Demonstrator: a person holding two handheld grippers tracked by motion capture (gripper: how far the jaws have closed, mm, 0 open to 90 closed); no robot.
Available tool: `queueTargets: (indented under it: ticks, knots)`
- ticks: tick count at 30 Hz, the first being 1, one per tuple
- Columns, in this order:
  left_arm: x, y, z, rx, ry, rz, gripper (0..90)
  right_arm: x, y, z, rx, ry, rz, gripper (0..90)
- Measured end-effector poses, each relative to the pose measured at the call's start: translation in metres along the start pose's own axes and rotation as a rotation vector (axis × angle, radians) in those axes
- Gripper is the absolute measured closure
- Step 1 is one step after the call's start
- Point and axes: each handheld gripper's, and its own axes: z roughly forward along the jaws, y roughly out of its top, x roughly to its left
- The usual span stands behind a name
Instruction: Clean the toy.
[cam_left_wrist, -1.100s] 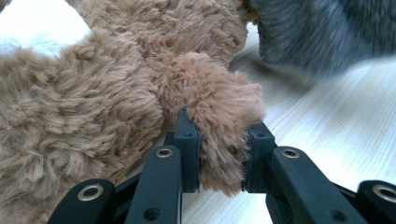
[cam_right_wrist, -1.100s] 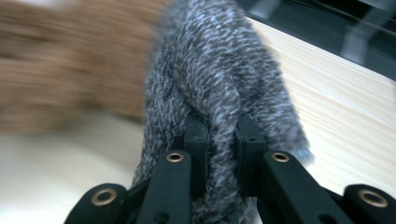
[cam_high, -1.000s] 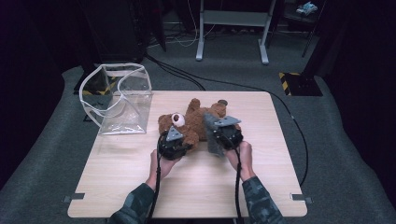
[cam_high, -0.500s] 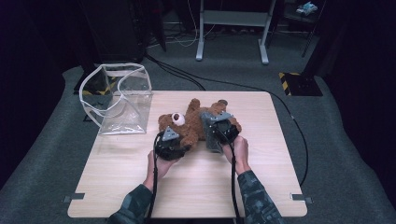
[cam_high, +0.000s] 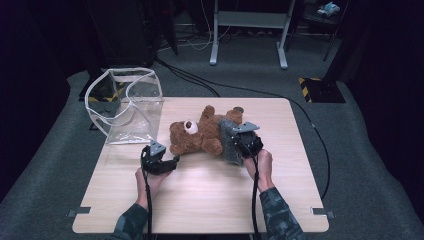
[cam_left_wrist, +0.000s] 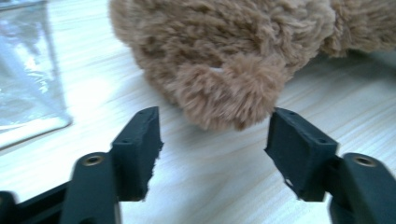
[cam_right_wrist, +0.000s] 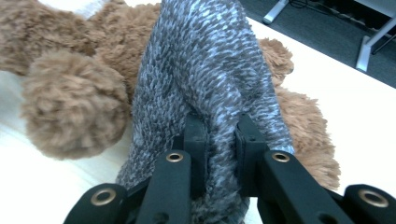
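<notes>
Teddy bear (cam_high: 197, 136) lay on bench (cam_high: 210, 200). Right tool (cam_right_wrist: 219, 140) pinched its grey knit garment (cam_right_wrist: 210, 70). Left tool (cam_left_wrist: 215, 149), jaws just opening, stood wide, empty, beside bear's ear.

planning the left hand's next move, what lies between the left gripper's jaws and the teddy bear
Bare wooden table: in the left gripper view the left gripper stands open just short of the teddy bear, with nothing between them.
</notes>
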Motion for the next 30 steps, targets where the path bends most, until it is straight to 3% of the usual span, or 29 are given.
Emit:
queueTargets:
  ticks: [2, 5, 9, 14, 20, 21, 25, 28, 30]
  knots:
    - [-0.005, 0.004, 0.003, -0.01, 0.002, 0.032, 42.3, 0.002, 0.0, -0.003, -0.006, 0.007, 0.004, 78.8]
    - [-0.01, 0.006, 0.005, -0.02, 0.029, 0.068, 59.9, 0.006, 0.002, -0.01, -0.021, 0.019, -0.005, 78.8]
    - [-0.006, 0.008, 0.006, -0.01, 0.025, 0.055, 77.2, 0.011, 0.007, -0.023, -0.058, 0.03, -0.023, 78.8]
    - [-0.006, 0.01, 0.007, -0.017, 0.034, 0.061, 82.7, 0.014, 0.013, -0.04, -0.107, 0.065, -0.025, 78.9]
    - [-0.006, 0.01, 0.008, -0.019, 0.028, 0.055, 86.1, 0.033, 0.029, -0.053, -0.146, 0.152, -0.052, 78.9]
    - [-0.004, 0.01, 0.007, -0.007, 0.019, 0.064, 86.6, 0.038, 0.031, -0.051, -0.139, 0.184, -0.052, 78.9]
    - [-0.004, 0.01, 0.008, -0.024, 0.018, 0.052, 87.2, 0.067, 0.034, -0.026, -0.056, 0.227, -0.123, 78.9]
    - [-0.003, 0.01, 0.008, -0.02, 0.016, 0.054, 87.3, 0.078, 0.031, -0.002, 0.005, 0.184, -0.185, 78.9]
    - [-0.002, 0.01, 0.008, -0.025, 0.017, 0.052, 87.2, 0.075, 0.026, 0.006, 0.045, 0.134, -0.168, 78.9]
